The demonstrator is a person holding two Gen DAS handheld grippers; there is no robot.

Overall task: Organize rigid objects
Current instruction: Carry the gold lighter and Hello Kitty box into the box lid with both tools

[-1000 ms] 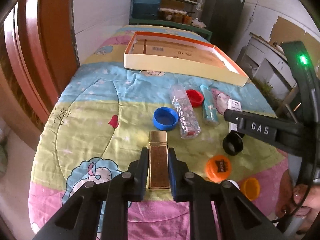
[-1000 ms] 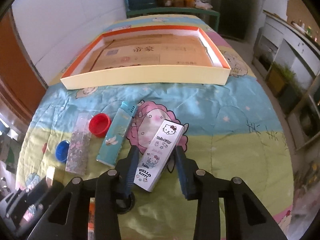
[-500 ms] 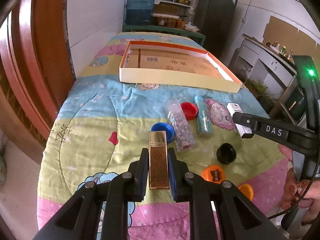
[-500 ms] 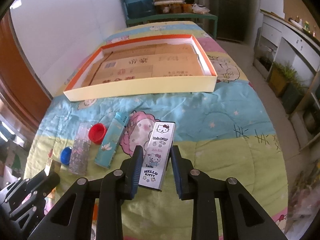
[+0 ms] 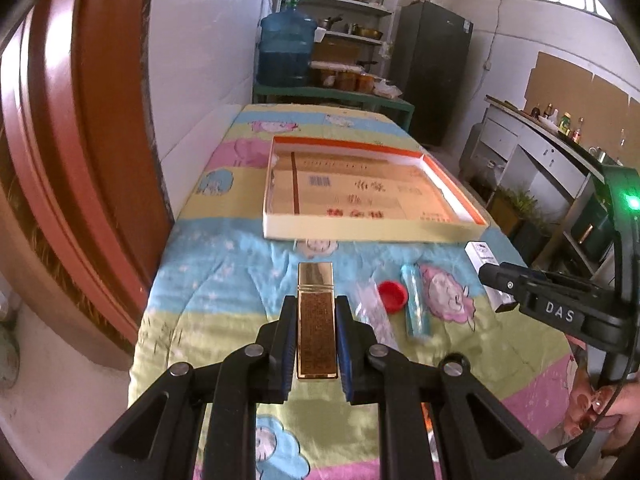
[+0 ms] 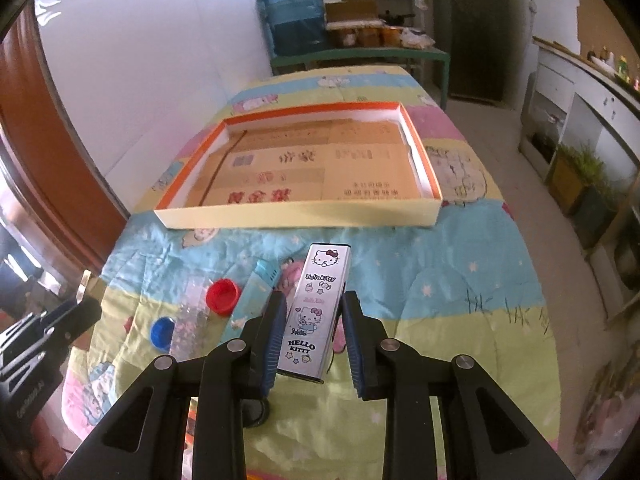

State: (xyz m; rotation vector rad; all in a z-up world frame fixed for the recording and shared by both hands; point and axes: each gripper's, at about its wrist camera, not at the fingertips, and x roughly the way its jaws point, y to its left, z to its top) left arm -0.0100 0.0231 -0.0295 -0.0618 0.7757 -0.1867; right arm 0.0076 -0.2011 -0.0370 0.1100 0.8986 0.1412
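My left gripper [image 5: 315, 312] is shut on a gold rectangular box [image 5: 316, 320] and holds it above the bed. My right gripper [image 6: 314, 304] is shut on a white Hello Kitty box [image 6: 318, 312], also lifted; it shows at the right of the left wrist view [image 5: 486, 276]. A shallow orange-rimmed cardboard tray [image 6: 300, 216] [image 5: 372, 234] lies ahead on the cartoon quilt [image 6: 440, 280]. A teal box [image 5: 415, 308] [image 6: 256, 292], a red cap [image 5: 391, 296] [image 6: 222, 294], a clear glitter tube [image 5: 372, 316] [image 6: 188, 320] and a blue cap [image 6: 162, 332] lie on the quilt.
A brown wooden headboard [image 5: 80, 160] runs along the left. A white wall [image 6: 140, 60] is beyond it. A blue water jug [image 5: 286, 52] and shelves stand behind the bed. A counter with cabinets [image 6: 580, 112] is at the right.
Both grippers have risen and moved toward the tray, each carrying its box. The right gripper closed on the Hello Kitty box and straightened it. The black and orange caps dropped out of view.
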